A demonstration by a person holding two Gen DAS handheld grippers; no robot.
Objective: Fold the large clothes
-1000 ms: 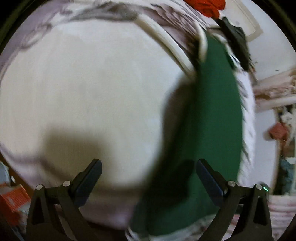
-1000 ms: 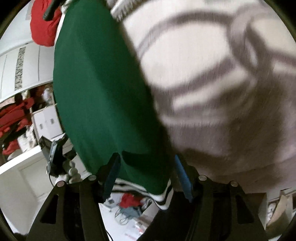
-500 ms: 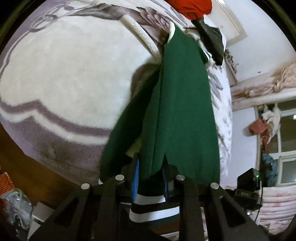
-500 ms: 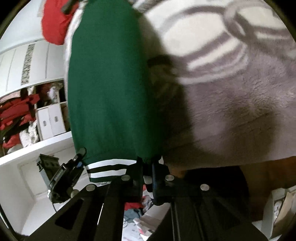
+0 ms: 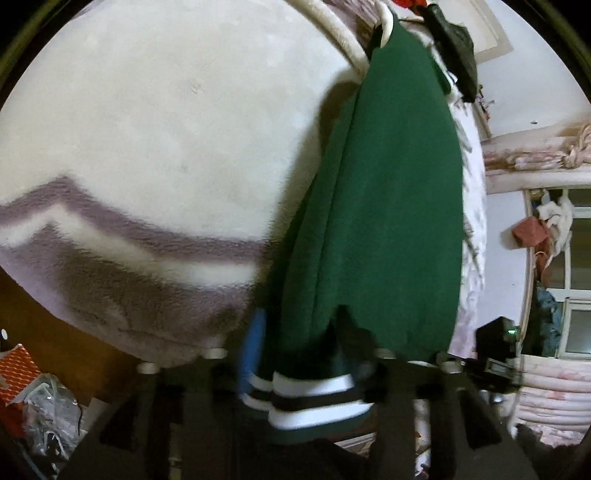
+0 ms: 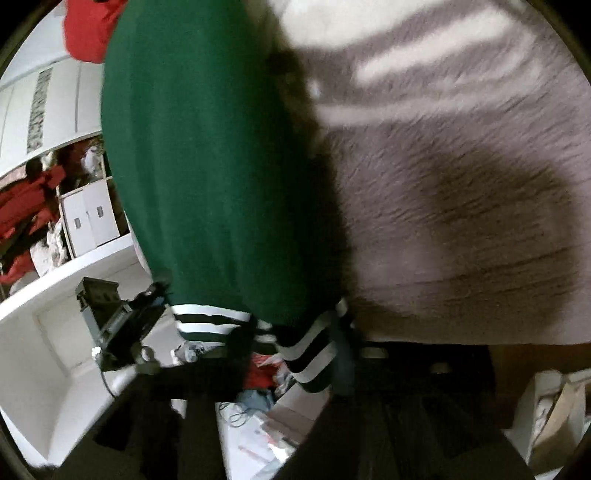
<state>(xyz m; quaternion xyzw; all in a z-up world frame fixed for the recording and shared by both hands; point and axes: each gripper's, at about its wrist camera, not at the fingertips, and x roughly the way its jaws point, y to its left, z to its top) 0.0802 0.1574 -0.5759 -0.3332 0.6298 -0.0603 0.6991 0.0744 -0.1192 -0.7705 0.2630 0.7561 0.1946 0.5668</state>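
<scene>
- Now, in the left wrist view, the left tool has the striped hem of the green garment between its fingers; its jaws are opening, and blur hides whether the pads are touching the cloth.
- From that hem the garment stretches away in a long folded strip over the cream and mauve rug.
- Only this view shows the garment's far end, with a white collar edge, near a dark item.
- It also shows a window at the right and an orange patterned box on the floor at lower left.
- Meanwhile the right wrist view shows the right tool at the other hem corner, the black and white stripes lying between its fingers; these jaws are opening too.
- Only here appear white shelves with red clothes at the left, a red heap at the top, and the other handheld device beside the hem.
</scene>
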